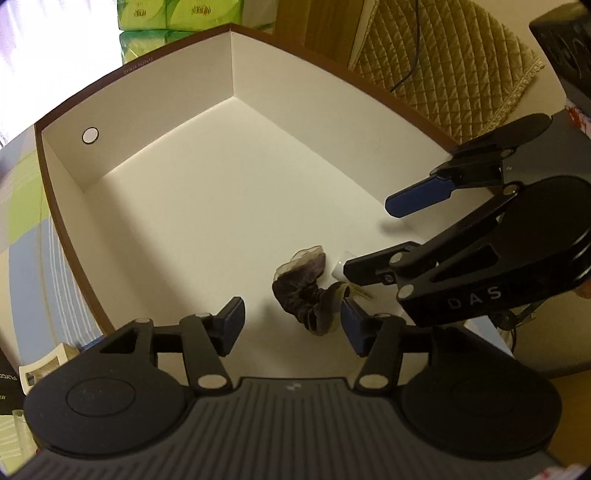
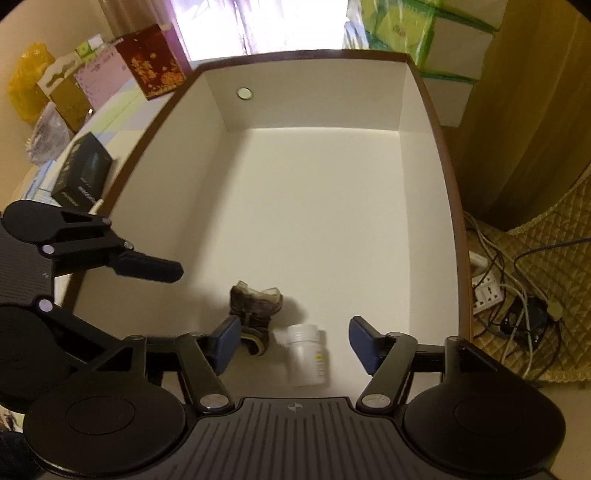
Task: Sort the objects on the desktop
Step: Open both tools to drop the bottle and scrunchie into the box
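Both tongs hang over the open box with their jaws spread and nothing between them: the left gripper [image 1: 291,321] above the brown scrunchie [image 1: 306,291], the right gripper [image 2: 293,341] above the white pill bottle [image 2: 306,354]. The box [image 2: 436,122] — white inside, brown along the rim — holds just these two, the bottle on its side just beside the scrunchie, near the close end. Around it lies a pale checked tablecloth [image 1: 22,206] with a black carton [image 2: 83,175] and a red gift box [image 2: 151,66] (gold-printed); green tissue packs [image 2: 424,33] stand behind, a quilted cover [image 1: 450,70] and a power strip [image 2: 487,291] to the side.
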Demonstrator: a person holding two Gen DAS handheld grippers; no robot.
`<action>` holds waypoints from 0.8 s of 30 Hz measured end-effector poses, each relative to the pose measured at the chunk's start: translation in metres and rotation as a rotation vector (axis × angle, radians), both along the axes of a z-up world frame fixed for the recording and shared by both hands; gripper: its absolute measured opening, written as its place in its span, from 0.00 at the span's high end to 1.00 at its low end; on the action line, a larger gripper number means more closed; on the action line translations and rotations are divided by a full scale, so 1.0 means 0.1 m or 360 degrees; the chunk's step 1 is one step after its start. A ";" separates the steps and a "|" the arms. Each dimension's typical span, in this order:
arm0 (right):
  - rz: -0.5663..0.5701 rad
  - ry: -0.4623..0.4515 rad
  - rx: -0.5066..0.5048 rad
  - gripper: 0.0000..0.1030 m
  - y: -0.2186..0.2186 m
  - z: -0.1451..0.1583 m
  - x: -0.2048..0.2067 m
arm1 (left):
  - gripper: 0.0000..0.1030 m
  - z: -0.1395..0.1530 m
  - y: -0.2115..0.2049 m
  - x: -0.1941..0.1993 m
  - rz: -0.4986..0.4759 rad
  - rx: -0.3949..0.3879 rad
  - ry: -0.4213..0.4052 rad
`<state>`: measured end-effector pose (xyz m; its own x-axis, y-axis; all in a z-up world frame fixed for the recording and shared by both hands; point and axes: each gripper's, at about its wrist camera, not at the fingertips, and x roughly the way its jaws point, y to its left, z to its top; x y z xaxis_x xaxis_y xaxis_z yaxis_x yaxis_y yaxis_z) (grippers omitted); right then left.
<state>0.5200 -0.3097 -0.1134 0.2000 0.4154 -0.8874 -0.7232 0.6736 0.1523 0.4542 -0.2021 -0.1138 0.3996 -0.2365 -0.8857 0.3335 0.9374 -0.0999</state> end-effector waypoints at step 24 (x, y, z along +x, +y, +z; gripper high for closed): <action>-0.0154 -0.0268 0.0185 0.02 -0.16 0.60 -0.50 | 0.10 0.61 -0.05 -0.43 0.0027 0.0043 -0.0211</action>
